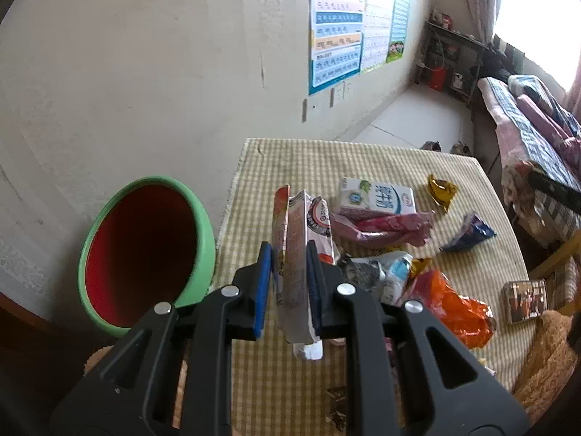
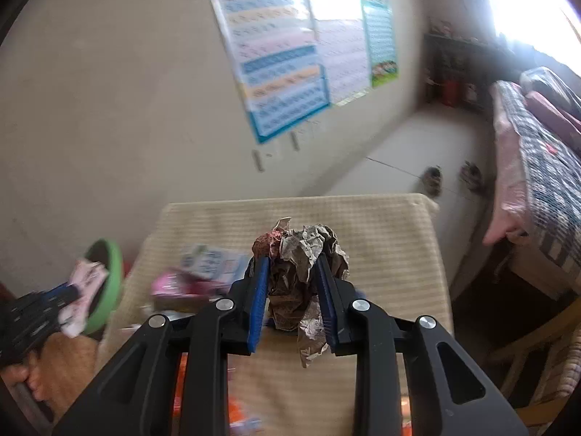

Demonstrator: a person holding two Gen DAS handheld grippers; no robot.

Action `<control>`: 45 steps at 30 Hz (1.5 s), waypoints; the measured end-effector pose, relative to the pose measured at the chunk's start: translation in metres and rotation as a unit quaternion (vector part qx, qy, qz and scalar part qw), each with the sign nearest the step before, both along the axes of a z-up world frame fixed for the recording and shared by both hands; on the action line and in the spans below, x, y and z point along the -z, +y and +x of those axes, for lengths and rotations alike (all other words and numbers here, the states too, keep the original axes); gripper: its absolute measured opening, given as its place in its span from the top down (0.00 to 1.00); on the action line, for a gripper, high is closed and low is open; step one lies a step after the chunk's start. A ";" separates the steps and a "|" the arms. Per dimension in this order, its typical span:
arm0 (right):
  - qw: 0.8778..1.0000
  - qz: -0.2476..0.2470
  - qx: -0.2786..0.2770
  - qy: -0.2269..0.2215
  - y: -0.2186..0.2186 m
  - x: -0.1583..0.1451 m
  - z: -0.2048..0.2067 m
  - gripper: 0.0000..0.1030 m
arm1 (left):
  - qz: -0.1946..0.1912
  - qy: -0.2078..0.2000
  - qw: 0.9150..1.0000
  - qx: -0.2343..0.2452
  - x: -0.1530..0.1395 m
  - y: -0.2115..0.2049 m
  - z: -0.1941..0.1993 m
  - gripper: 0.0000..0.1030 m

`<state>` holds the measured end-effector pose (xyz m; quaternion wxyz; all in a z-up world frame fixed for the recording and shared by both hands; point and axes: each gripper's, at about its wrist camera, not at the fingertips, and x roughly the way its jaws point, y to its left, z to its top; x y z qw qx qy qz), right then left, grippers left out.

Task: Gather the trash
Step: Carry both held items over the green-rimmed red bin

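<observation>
My left gripper [image 1: 288, 254] is shut on a flattened pink and white carton [image 1: 296, 254], held above the table near its left edge. A green bin with a red inside [image 1: 145, 250] stands just left of the table. My right gripper [image 2: 292, 272] is shut on a crumpled brown paper wad [image 2: 305, 258] above the table. In the blurred right wrist view the left gripper [image 2: 65, 292] with its carton [image 2: 85, 290] is by the bin [image 2: 109, 283].
On the checked tablecloth [image 1: 363, 160] lie a white milk carton [image 1: 377, 196], a pink wrapper [image 1: 385, 229], a gold wrapper [image 1: 441, 189], a dark blue packet [image 1: 470, 232], an orange bag [image 1: 450, 309] and a phone [image 1: 524, 299]. A bed [image 1: 533, 134] stands at right.
</observation>
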<state>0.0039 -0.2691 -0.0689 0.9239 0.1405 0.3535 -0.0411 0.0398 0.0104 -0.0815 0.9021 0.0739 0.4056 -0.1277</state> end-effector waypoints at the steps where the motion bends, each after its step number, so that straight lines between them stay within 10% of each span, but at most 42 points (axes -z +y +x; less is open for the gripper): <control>1: 1.000 -0.001 -0.010 -0.006 0.015 -0.003 -0.001 0.75 | -0.001 -0.001 1.000 -0.003 -0.001 0.003 0.001 0.82; 30: 0.964 0.071 -0.250 0.051 0.264 0.000 0.106 0.74 | -0.005 -0.007 0.983 -0.185 0.006 0.200 0.044 0.82; 45: 0.958 0.066 -0.271 0.072 0.319 0.018 0.151 0.74 | -0.027 0.023 0.981 -0.190 0.032 0.220 0.069 0.82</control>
